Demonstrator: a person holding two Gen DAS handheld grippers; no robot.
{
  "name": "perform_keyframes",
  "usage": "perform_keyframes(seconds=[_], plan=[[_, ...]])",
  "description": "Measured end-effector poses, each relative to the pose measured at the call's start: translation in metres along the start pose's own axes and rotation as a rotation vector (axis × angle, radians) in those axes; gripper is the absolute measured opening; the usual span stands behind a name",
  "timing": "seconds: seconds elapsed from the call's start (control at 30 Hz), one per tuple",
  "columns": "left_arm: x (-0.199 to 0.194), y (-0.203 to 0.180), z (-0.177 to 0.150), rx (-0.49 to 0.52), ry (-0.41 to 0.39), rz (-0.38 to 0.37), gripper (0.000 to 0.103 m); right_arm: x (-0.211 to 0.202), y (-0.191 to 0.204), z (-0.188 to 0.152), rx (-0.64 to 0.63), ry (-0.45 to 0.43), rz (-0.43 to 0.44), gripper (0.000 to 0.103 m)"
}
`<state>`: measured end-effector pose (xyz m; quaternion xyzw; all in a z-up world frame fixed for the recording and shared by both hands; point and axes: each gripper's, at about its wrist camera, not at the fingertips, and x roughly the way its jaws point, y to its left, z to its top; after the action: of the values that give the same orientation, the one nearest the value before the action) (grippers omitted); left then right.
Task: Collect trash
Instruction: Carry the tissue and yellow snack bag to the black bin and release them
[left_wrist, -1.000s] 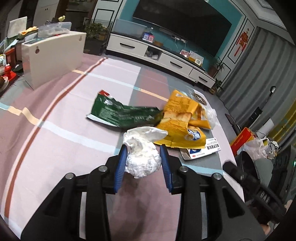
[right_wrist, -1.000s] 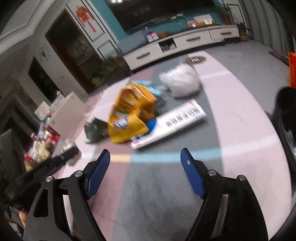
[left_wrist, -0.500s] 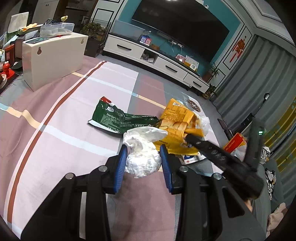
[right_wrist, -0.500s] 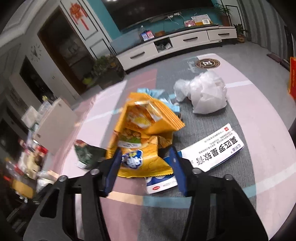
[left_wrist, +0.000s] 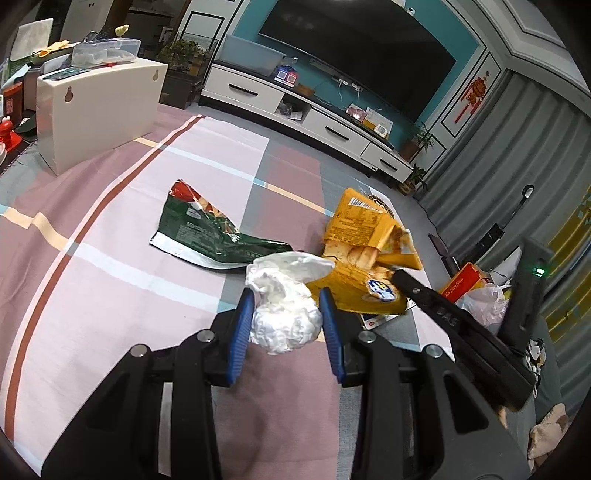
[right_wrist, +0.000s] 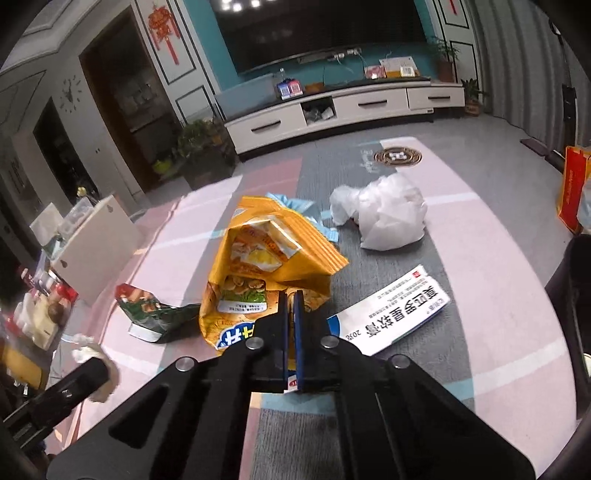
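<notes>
My left gripper (left_wrist: 286, 299) is shut on a crumpled white tissue ball (left_wrist: 284, 321), held just above the striped rug. Beyond it lie a green snack bag (left_wrist: 207, 236) and a yellow snack bag (left_wrist: 362, 251). My right gripper (right_wrist: 294, 295) is shut on the near edge of the yellow snack bag (right_wrist: 266, 251); yellow foil shows between its blue pads. A white and blue medicine box (right_wrist: 391, 310) lies just right of it, partly under the bag. Farther back sits a crumpled white plastic bag (right_wrist: 388, 214). The green snack bag (right_wrist: 151, 314) is to the left.
A white box (left_wrist: 96, 107) stands at the rug's far left. A white TV cabinet (left_wrist: 314, 118) runs along the back wall. A red paper bag (right_wrist: 572, 184) and a dark bin (right_wrist: 576, 295) are at the right edge.
The right gripper moved forward to the yellow snack bag and its jaws closed on the bag's edge. The left gripper stayed put, still holding the tissue.
</notes>
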<state>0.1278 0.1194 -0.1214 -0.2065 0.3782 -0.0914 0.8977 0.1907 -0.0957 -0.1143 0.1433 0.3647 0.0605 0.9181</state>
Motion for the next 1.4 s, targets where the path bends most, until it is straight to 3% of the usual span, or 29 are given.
perform_keyframes(seconds=[0.4,0.63,1.17,1.4], plan=[[0.003,-0.013,-0.005,0.031,0.010,-0.021,0.036,-0.085,-0.029,-0.004,0.052,-0.148,0.033,0.002],[0.004,-0.033,-0.013,0.094,0.013,-0.040,0.036,-0.126,-0.057,-0.015,0.089,-0.227,-0.024,0.002],[0.007,-0.145,-0.059,0.353,0.051,-0.180,0.036,-0.183,-0.144,-0.016,0.205,-0.317,-0.075,0.002],[0.022,-0.220,-0.076,0.437,0.094,-0.286,0.036,-0.209,-0.187,-0.019,0.253,-0.376,-0.199,0.002]])
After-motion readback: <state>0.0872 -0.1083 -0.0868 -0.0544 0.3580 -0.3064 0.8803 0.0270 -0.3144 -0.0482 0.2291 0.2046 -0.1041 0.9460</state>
